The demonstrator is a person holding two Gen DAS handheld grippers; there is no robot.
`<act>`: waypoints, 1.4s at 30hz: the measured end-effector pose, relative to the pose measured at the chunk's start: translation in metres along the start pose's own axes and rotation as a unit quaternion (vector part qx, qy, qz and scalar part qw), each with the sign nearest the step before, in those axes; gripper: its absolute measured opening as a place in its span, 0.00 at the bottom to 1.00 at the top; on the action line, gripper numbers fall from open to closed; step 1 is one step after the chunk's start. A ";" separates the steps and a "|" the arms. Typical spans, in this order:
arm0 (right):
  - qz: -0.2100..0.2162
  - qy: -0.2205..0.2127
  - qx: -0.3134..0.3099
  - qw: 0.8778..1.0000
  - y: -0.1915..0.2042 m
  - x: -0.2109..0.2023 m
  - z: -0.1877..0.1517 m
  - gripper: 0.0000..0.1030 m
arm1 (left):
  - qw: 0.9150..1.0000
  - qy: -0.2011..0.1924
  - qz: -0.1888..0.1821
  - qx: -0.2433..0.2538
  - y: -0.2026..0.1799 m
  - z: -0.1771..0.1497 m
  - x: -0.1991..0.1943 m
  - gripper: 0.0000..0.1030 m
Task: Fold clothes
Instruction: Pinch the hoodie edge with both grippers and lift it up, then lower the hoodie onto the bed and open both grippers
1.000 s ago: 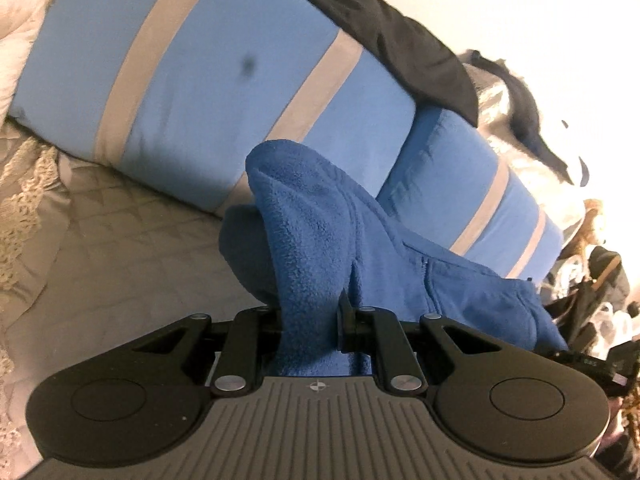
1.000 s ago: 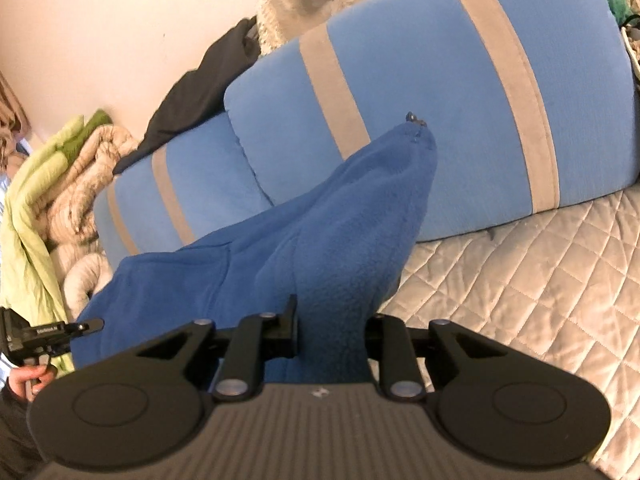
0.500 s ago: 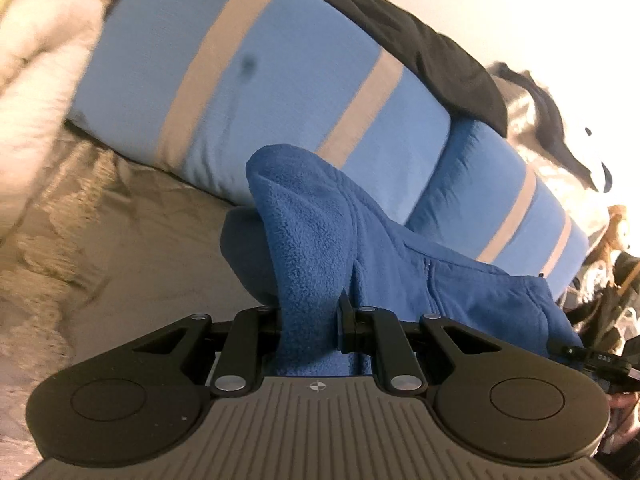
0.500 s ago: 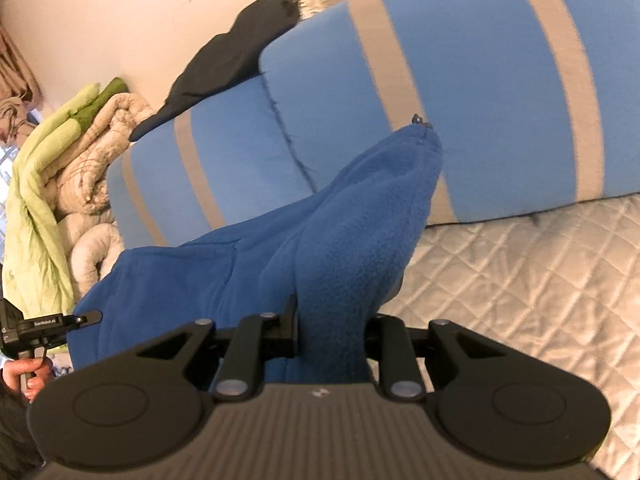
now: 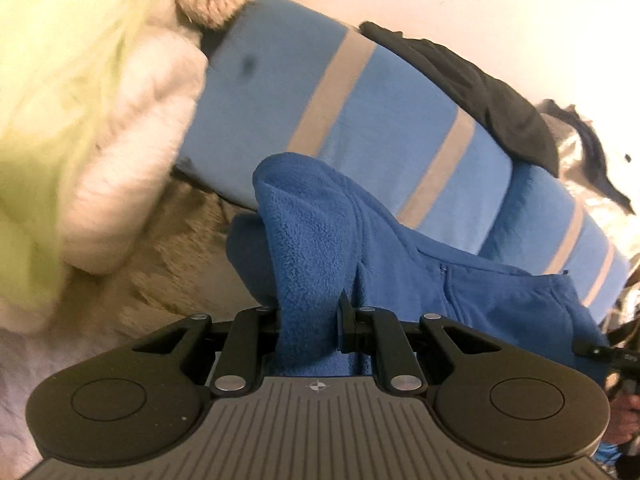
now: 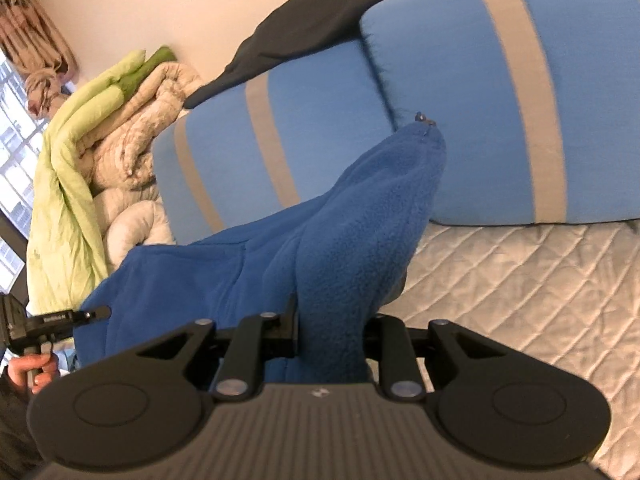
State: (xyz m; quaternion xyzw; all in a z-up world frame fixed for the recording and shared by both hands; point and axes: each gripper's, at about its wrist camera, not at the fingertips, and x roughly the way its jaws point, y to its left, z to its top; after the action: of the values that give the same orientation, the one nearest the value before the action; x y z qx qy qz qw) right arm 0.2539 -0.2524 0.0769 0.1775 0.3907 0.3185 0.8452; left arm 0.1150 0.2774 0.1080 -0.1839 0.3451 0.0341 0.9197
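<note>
I have the blue fleece (image 5: pixel 320 248) pinched in both tools: my left gripper (image 5: pixel 308 320) is clamped on a thick bunch of it, and my right gripper (image 6: pixel 330 320) is clamped on another bunch, with a zipper pull (image 6: pixel 424 118) poking up at the far tip ahead of that tool. The rest of the garment sags between the two grips, off to the right of my left tool and to the left of my right one, hanging above the quilted bedspread (image 6: pixel 520 280).

My worry is the grip itself. Fleece is bulky and slippery, and each bunch is only nipped near the jaw tips; a quick pull apart could drag one corner out and drop that side onto the bed. The striped blue pillows (image 6: pixel 312 128) lie just ahead of both tools, so I judge that swinging forward could snag or drape the fleece over them. Uneven tension would twist the garment and spoil the fold.
</note>
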 end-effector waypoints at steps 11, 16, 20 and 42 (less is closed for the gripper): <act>-0.212 0.007 -0.169 0.962 0.076 0.076 -0.027 1.00 | 0.929 -0.038 0.287 0.232 -0.002 -0.010 0.074 0.59; -0.194 0.012 -0.167 0.967 0.067 0.067 -0.041 1.00 | 0.927 -0.035 0.305 0.218 0.012 -0.022 0.091 0.72; -0.191 0.011 -0.197 0.961 0.052 0.053 -0.056 1.00 | 0.953 -0.054 0.254 0.158 0.024 -0.027 0.083 0.72; -0.316 0.029 -0.209 0.925 -0.038 -0.028 -0.106 1.00 | 0.956 0.019 0.114 0.269 -0.014 -0.065 0.047 0.77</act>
State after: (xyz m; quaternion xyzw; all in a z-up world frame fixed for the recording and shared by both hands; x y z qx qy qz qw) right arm 0.1739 -0.2937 0.0042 -0.1454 0.3755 0.1139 0.9082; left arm 0.1129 0.2380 0.0367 0.1110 0.3775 0.0415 0.9184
